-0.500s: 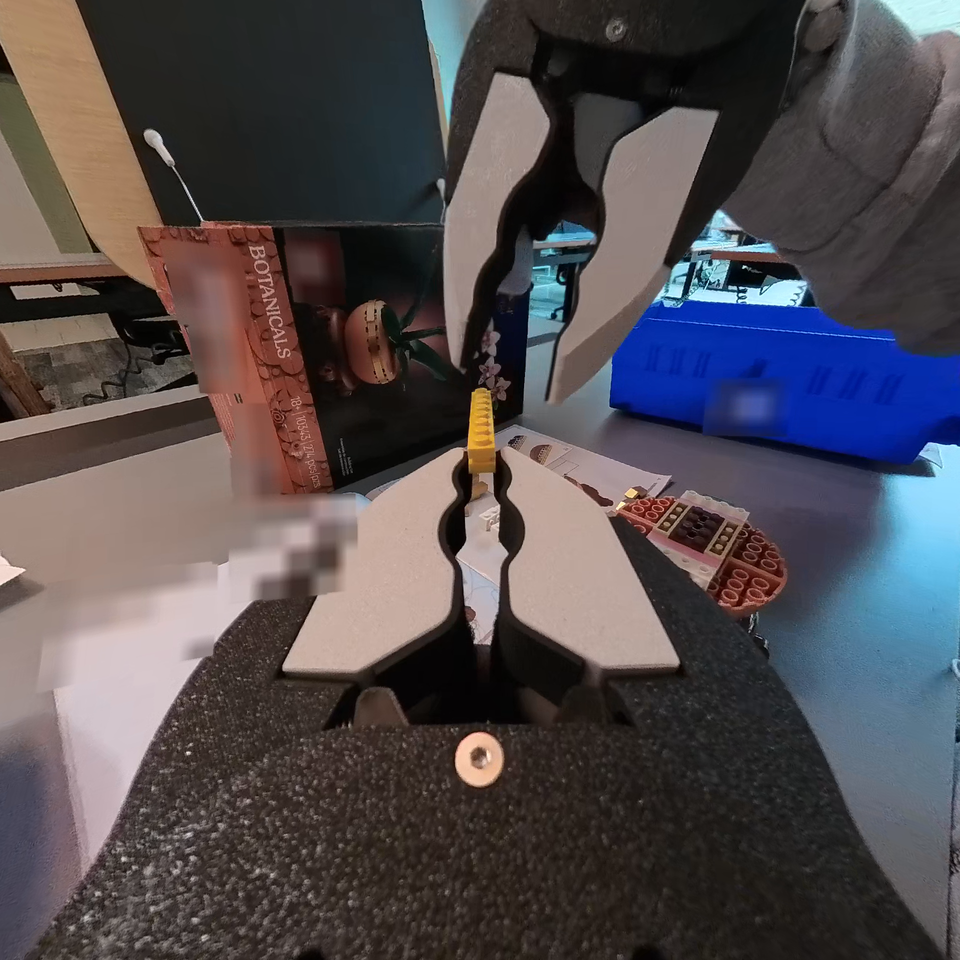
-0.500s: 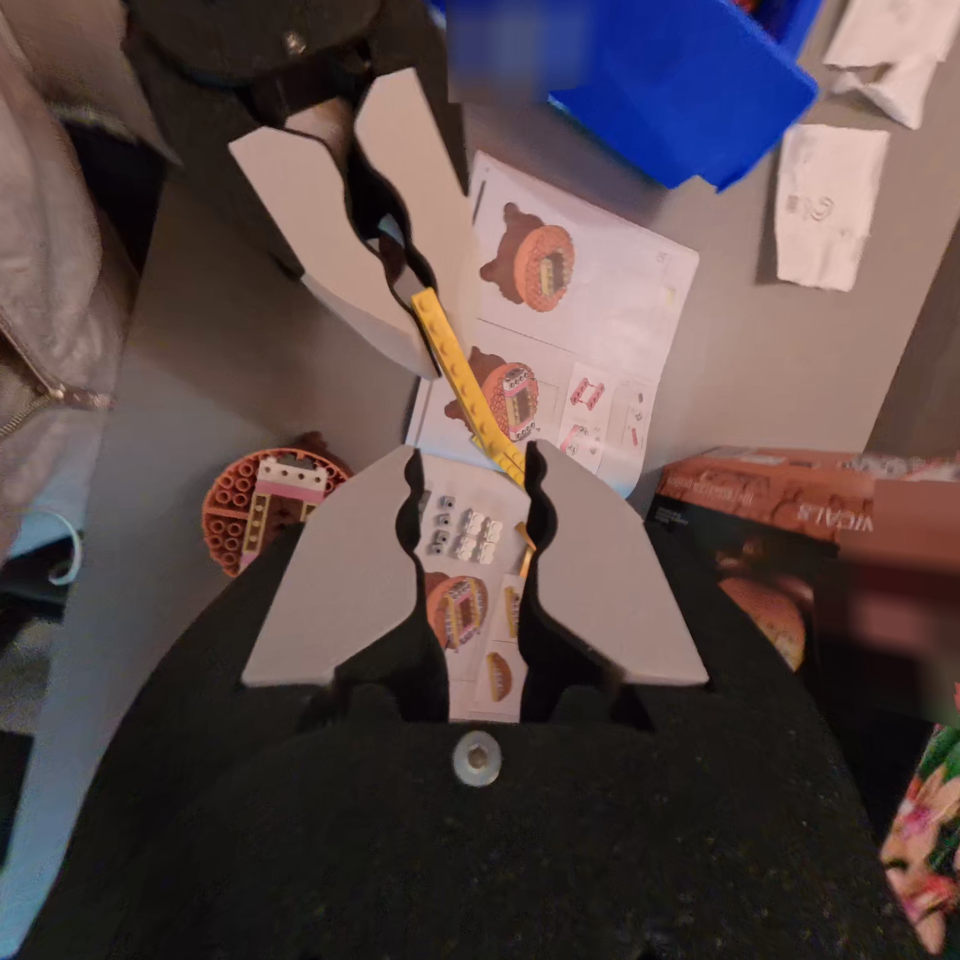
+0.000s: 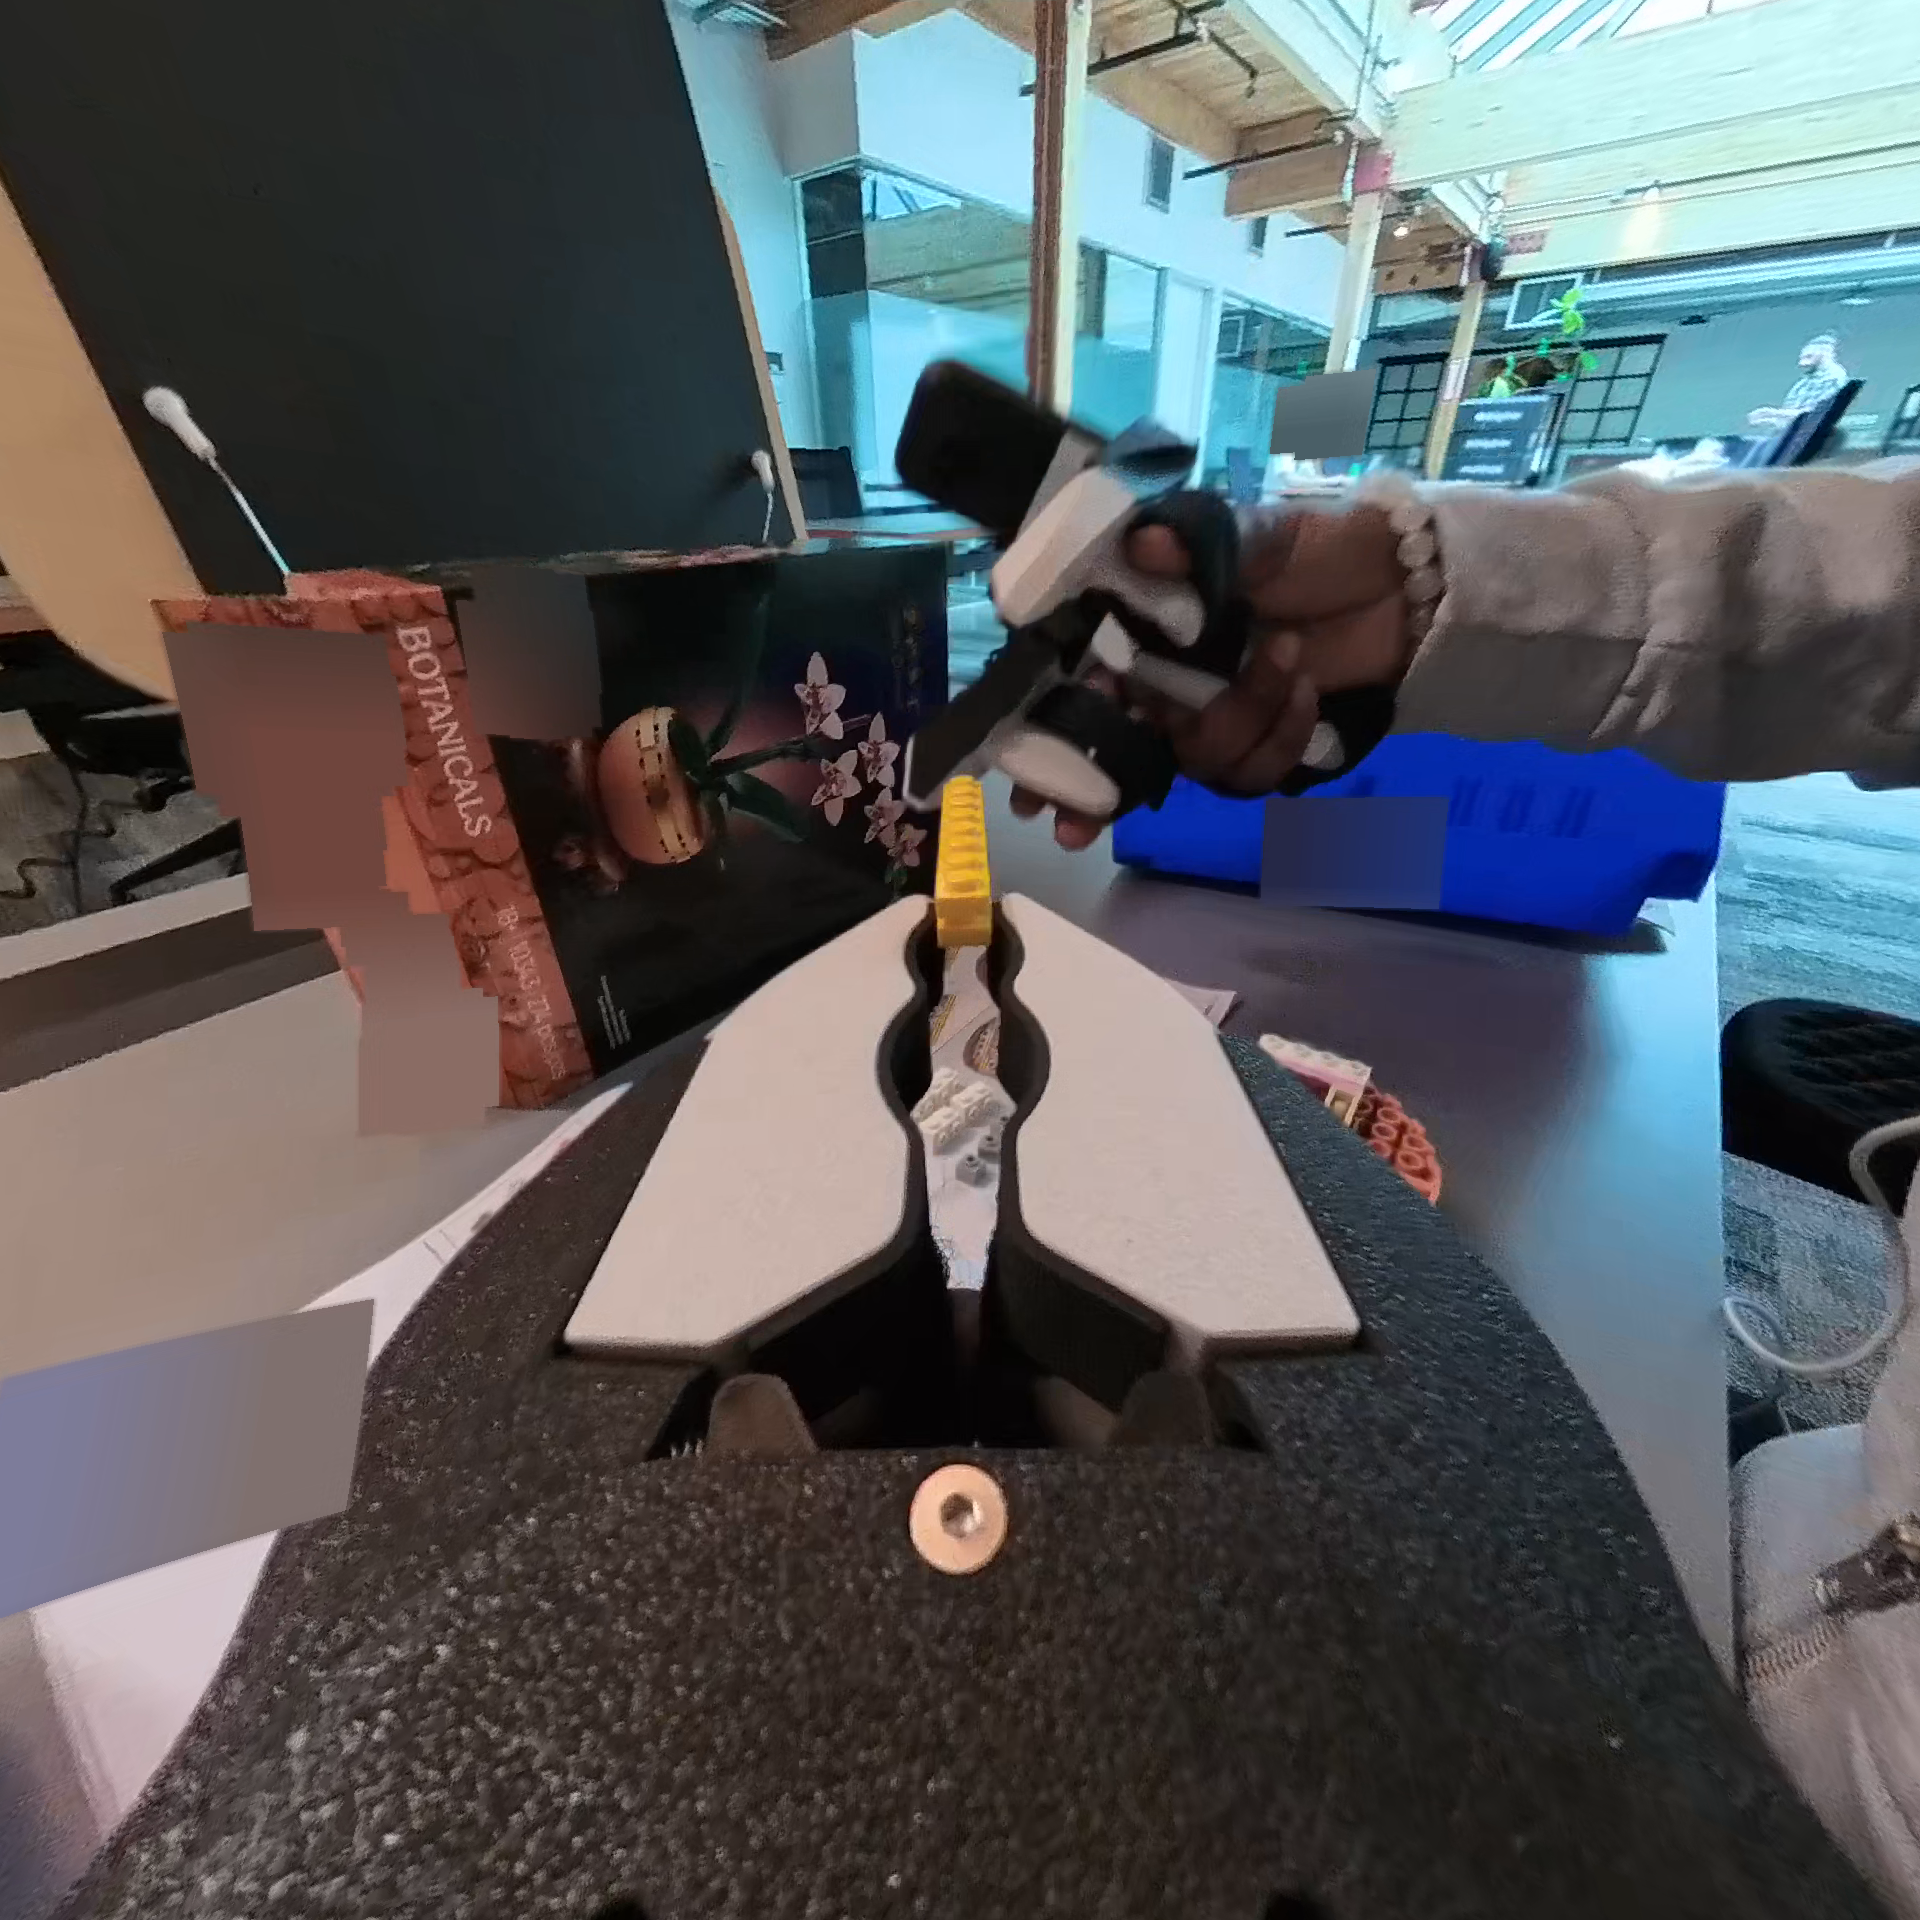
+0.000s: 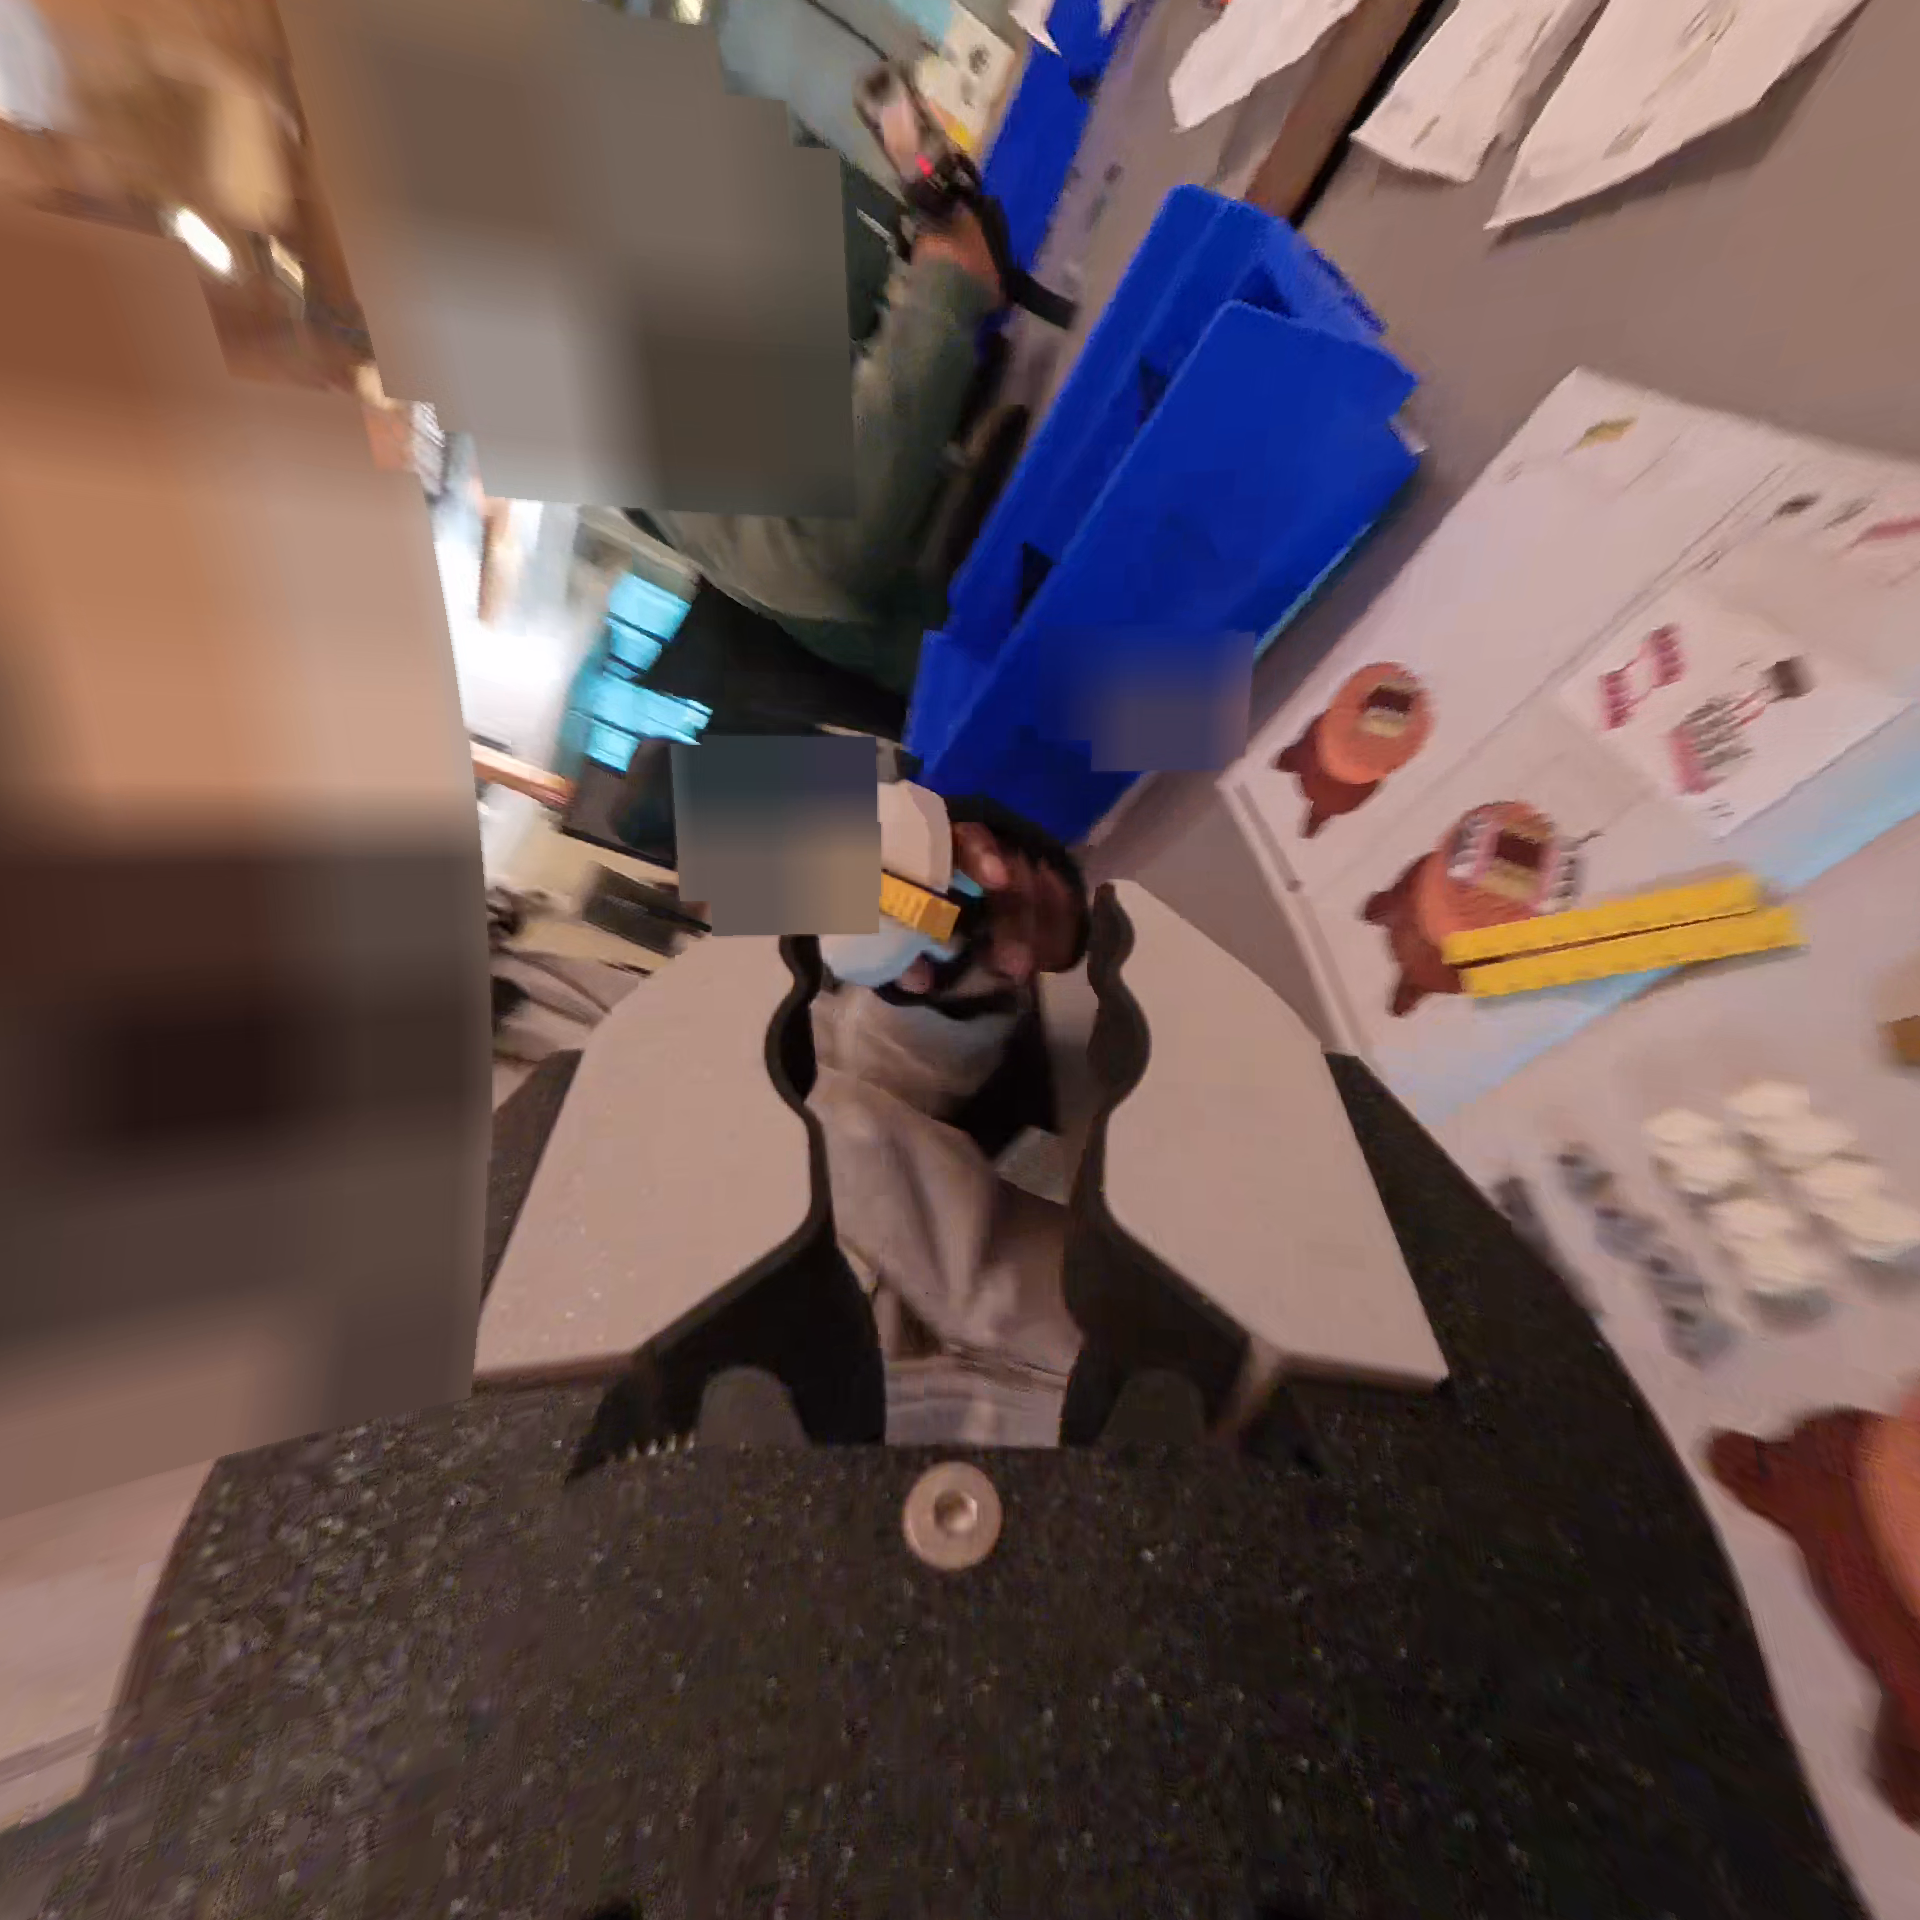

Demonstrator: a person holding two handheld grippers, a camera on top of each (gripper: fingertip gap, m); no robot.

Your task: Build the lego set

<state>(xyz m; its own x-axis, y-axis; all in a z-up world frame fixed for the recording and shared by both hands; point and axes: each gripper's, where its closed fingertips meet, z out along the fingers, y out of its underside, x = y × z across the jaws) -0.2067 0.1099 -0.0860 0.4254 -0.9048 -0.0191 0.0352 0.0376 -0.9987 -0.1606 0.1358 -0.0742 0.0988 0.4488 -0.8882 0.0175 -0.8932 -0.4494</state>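
A long yellow Lego plate (image 3: 961, 868) stands clamped at the very tips of the left gripper (image 3: 964, 920), its jaws closed to a narrow slit on the plate's near end; the plate's long axis runs straight on from the fingers, away from the camera, studs facing up. The right gripper (image 4: 940, 935), seen from its own camera, is spread wide with nothing between its fingers, and in the left wrist view it hangs tilted just beyond the plate's far end, with a sliver of air between them as far as can be told. Left of the plate stands the set's box (image 3: 665, 790); right of it a blue bin (image 3: 1558, 821), with bare grey tabletop (image 3: 1455, 997) open between. Below the plate lie the instruction booklet (image 4: 1558, 665), small pale pieces (image 3: 956, 1107) and, to the right, a round brown build (image 3: 1397, 1138). Two more yellow plates (image 4: 1621, 935) lie side by side on the booklet.
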